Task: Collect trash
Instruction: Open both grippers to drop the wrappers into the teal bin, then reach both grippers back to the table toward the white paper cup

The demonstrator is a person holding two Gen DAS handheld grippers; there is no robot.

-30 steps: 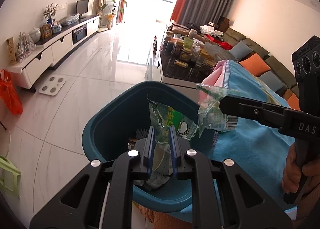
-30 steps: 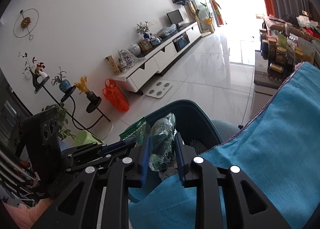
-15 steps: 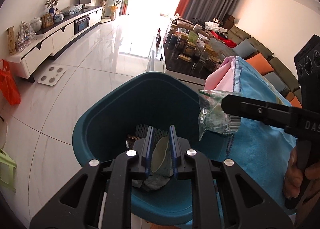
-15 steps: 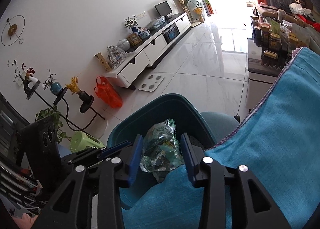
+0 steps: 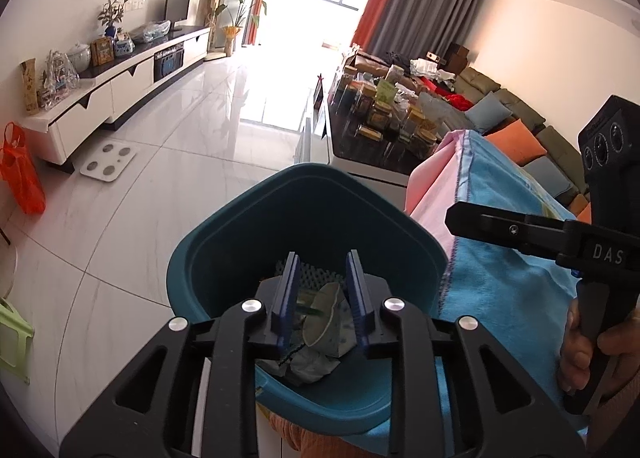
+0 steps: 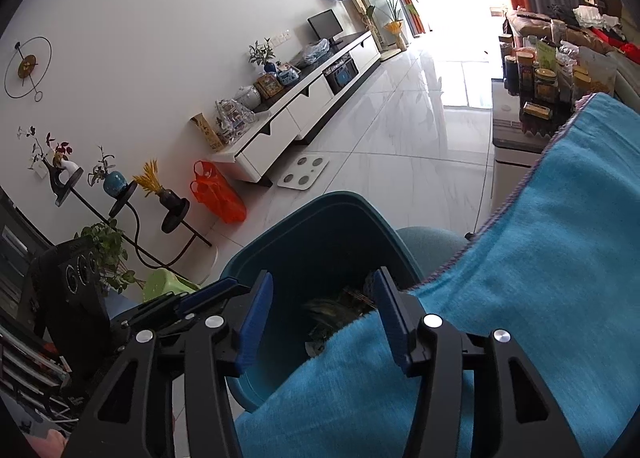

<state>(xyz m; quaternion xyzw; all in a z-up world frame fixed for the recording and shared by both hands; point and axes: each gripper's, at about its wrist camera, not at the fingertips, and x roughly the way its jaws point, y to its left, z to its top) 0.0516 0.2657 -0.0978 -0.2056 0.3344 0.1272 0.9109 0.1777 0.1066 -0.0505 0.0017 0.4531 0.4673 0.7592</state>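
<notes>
You hold both grippers over the teal bin (image 5: 224, 254) so wrappers (image 5: 320, 314) drop in: left gripper (image 5: 322, 290) and right gripper (image 6: 322, 314), jaws just opened, stand apart and empty

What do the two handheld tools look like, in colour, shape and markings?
Both are matte black plastic. The left tool has two flat blue pads on openwork black fingers with silver screw heads. The right tool looks the same; seen from the side, it carries white letters "DAS" and a pistol-style handle.
</notes>
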